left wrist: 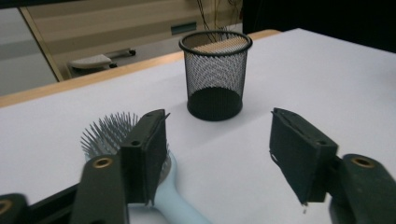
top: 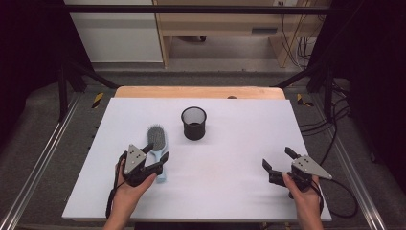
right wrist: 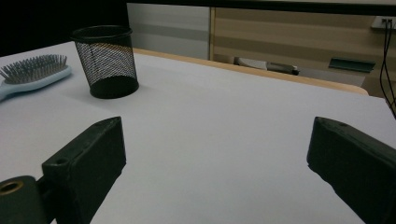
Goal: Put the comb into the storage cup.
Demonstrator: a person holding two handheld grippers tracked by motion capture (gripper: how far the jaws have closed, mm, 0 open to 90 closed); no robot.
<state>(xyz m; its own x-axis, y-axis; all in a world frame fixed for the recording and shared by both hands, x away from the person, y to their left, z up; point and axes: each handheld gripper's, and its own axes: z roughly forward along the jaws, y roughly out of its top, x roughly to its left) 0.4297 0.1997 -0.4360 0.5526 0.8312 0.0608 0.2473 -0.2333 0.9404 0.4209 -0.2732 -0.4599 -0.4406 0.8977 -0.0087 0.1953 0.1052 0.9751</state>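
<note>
table (top: 230, 191): white top | on it: hairbrush (top: 156, 140), mesh cup (top: 194, 123)

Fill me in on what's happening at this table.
A person holds a two-jaw gripper in each hand over a white table. The left gripper is at the handle of a light blue hairbrush that lies flat, bristles up; its jaws stand apart, one beside the handle, and nothing is gripped yet. A black mesh cup stands upright beyond the brush. The right gripper waits open over bare table at the right.
</note>
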